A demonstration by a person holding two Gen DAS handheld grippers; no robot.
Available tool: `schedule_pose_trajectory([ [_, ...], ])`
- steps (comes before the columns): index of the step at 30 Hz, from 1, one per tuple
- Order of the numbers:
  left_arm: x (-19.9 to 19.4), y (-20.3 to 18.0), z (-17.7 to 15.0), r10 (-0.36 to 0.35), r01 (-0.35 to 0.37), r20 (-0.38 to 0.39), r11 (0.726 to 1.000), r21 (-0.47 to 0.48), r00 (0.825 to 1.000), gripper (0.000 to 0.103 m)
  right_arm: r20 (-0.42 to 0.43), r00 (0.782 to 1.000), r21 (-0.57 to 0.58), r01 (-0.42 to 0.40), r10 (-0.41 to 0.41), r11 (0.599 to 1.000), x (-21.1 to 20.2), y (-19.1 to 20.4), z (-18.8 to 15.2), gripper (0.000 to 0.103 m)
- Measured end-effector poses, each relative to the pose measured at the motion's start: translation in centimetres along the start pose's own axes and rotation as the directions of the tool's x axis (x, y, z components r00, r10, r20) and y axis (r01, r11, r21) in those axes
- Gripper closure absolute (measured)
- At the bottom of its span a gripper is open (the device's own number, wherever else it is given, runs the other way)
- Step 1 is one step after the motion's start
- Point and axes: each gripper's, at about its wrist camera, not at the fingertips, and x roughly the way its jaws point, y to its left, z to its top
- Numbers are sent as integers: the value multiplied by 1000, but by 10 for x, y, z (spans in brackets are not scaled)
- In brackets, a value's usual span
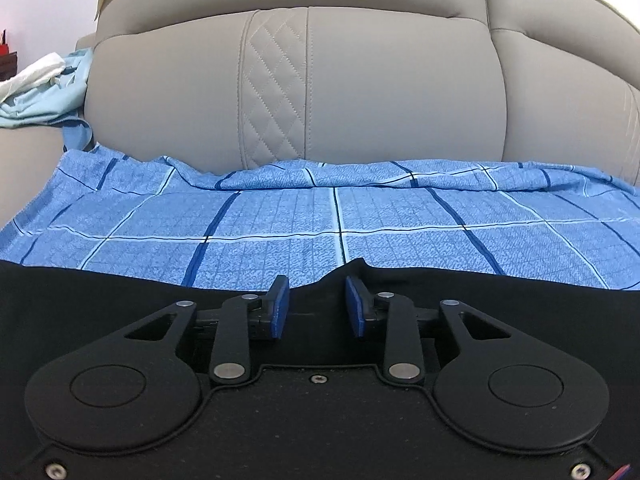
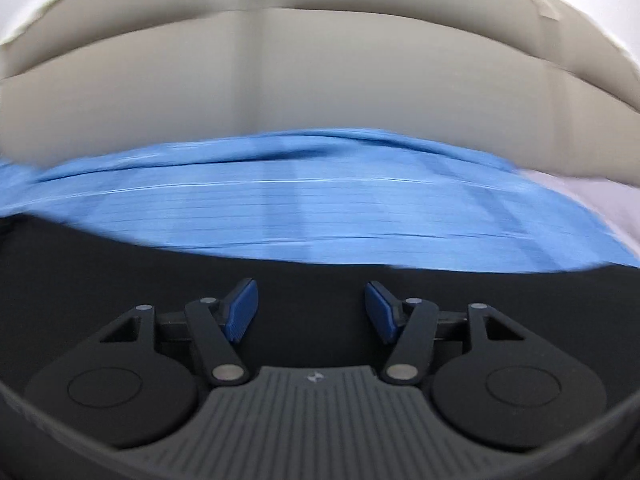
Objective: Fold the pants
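Observation:
Black pants (image 1: 100,296) lie flat on a blue checked sheet (image 1: 280,216) spread over a sofa seat. In the left wrist view my left gripper (image 1: 316,308) is open low over the pants' far edge, where the cloth rises in a small peak between the blue pads (image 1: 280,308). In the right wrist view, which is motion-blurred, my right gripper (image 2: 311,312) is open wide over the black pants (image 2: 120,264), with nothing between its pads. The blue sheet (image 2: 300,208) lies beyond it.
The grey sofa backrest (image 1: 360,92) rises right behind the sheet. A heap of pale blue and white clothes (image 1: 40,88) lies on the sofa's left arm. The backrest (image 2: 320,80) also fills the top of the right wrist view.

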Motion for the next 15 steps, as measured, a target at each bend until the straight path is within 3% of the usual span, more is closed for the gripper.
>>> schedule_pose_trajectory([
  [3, -1, 0, 0, 0, 0, 2, 1000, -1, 1000, 72, -20, 994, 116, 106, -104, 988, 11, -78, 1, 33],
  [7, -1, -2, 0, 9, -9, 4, 1000, 9, 1000, 72, -50, 967, 227, 254, -249, 940, 18, -166, -2, 32],
  [8, -1, -3, 0, 10, -10, 4, 1000, 10, 1000, 71, -65, 956, 237, 295, -287, 926, 21, -180, -3, 32],
  [10, -1, -4, 0, 14, -14, 5, 1000, 13, 1000, 71, -42, 964, 277, 264, -263, 924, 20, -207, -5, 33],
  [13, -1, -5, 0, 22, -22, 6, 1000, 18, 1000, 70, -103, 921, 275, 389, -375, 879, 27, -223, -3, 20],
  [15, -1, -4, -1, 23, -23, 6, 1000, 17, 1000, 68, -111, 918, 384, 393, -381, 835, 16, -234, -3, 24],
])
